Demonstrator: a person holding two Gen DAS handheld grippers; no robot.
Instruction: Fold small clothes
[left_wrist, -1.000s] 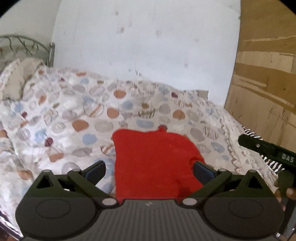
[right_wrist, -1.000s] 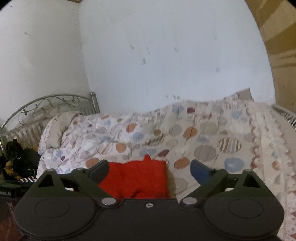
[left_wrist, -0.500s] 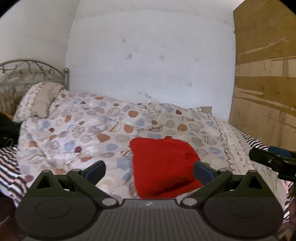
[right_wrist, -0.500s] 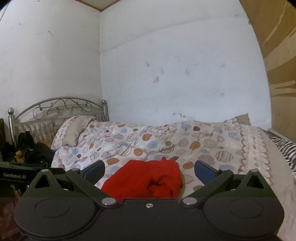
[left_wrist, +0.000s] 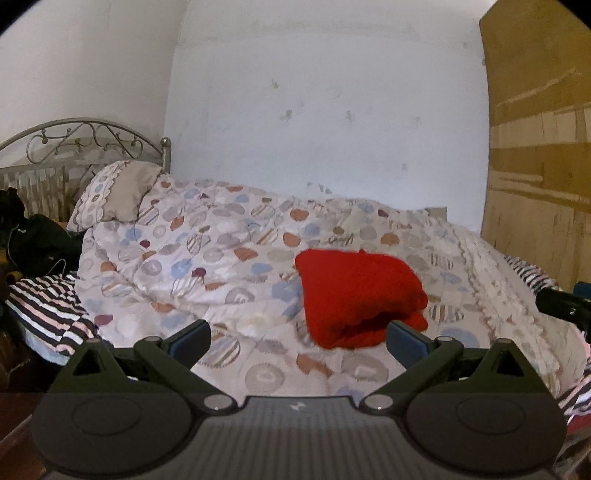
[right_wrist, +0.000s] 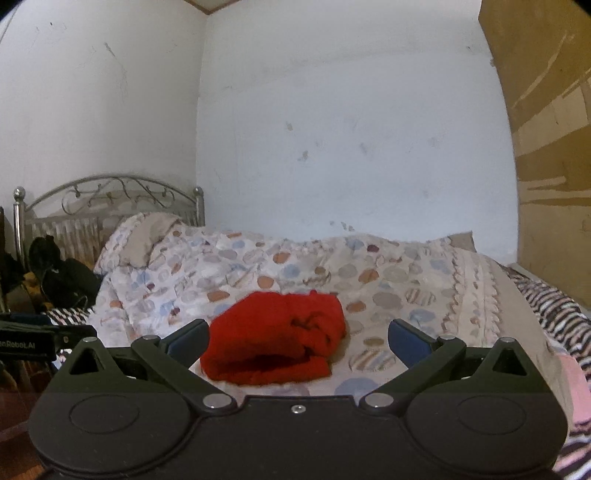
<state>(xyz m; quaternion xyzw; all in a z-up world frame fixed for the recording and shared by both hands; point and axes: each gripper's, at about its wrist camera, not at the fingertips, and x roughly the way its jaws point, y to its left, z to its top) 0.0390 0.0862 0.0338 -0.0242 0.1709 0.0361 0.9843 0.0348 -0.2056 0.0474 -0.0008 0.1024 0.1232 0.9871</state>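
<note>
A red garment (left_wrist: 356, 295) lies folded in a thick bundle on the patterned quilt (left_wrist: 207, 258) of a bed. It also shows in the right wrist view (right_wrist: 277, 339), its folded edge facing me. My left gripper (left_wrist: 297, 339) is open and empty, held back from the bed, with the garment beyond and right of its middle. My right gripper (right_wrist: 297, 339) is open and empty, also held back, with the garment just beyond its left finger. Neither gripper touches the cloth.
A pillow (left_wrist: 118, 192) and metal headboard (left_wrist: 85, 144) are at the left. Dark clothes (left_wrist: 33, 236) and a striped sheet (left_wrist: 48, 310) lie at the bed's left side. A wooden panel (left_wrist: 539, 147) stands at the right. The other gripper's body (left_wrist: 561, 304) shows at the right edge.
Both grippers have pulled back and up from the bed. The red garment now looks smaller and farther away, and lies let go as a folded bundle.
</note>
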